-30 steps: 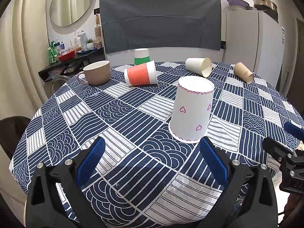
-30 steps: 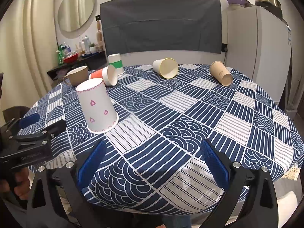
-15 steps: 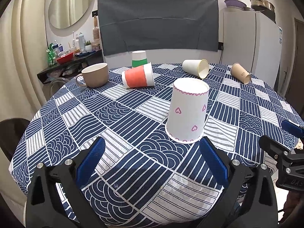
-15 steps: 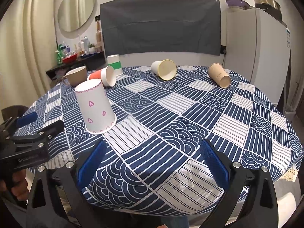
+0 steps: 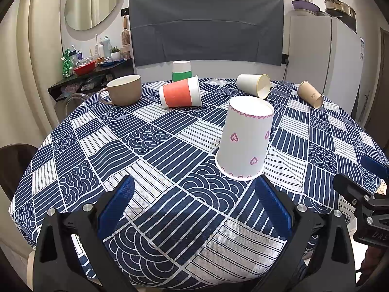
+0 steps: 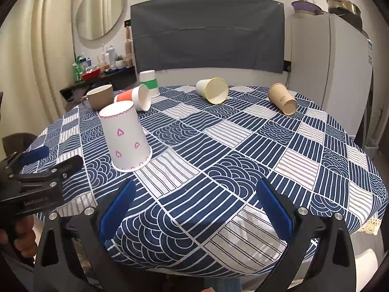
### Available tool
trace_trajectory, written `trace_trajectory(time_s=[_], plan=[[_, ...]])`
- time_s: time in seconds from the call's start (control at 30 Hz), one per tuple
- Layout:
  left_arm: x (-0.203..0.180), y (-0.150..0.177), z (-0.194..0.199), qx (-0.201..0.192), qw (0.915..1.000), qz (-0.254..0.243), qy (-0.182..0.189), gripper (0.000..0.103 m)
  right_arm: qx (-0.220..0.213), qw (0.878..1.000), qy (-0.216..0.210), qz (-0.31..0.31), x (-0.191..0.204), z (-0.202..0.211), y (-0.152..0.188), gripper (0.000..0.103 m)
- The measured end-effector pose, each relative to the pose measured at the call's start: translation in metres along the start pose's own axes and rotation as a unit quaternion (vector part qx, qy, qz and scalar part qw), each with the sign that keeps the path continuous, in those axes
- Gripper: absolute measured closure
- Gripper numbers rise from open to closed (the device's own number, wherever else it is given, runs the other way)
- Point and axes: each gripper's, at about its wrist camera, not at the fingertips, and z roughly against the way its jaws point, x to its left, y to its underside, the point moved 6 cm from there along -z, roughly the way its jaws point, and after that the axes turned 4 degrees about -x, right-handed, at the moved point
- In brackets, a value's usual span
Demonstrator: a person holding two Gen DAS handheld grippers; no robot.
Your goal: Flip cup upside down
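**Risk.** The heart-print cup (image 5: 244, 138) already stands mouth-down on the table (image 5: 145, 160); judged from this, the flip is done and the chief hazard is disturbing it. The cup is light paper, and in the left wrist view its rim sits just past the left gripper's right-hand finger (image 5: 273, 205). A forward drift of that finger would likely tip or slide it. Four other paper cups remain and might be mistaken for the target: the orange cup (image 5: 181, 95), cream cup (image 5: 254, 85) and tan cup (image 5: 311, 95) lie on their sides, and the green-banded cup (image 5: 181, 71) stands inverted at the far edge.

**Item.** Heart-print cup: white paper, tapered, with pink hearts and a pink scalloped line near the upturned base; wide rim flat on the patterned cloth. Position in the left wrist view: about 1 o'clock of centre. In the right wrist view (image 6: 125, 137): about 9 o'clock, near the table's edge.

**Grippers.** Left gripper (image 5: 194, 204): jaws spread wide, holding nothing. Right gripper (image 6: 195, 206): jaws spread wide, holding nothing, well apart from the cup.

**Also present.** Brown mug (image 5: 122, 90), upright, at 11 o'clock.
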Motion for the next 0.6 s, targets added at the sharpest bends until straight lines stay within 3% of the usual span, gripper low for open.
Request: trace_trajectory(time_s=[0.6], plan=[[-0.0045,0.0,-0.0014,0.006,0.9999,-0.008,0.003,0.006,0.007,1.0,0.002,0.0,-0.0003,-0.0036,0.0024,0.008]])
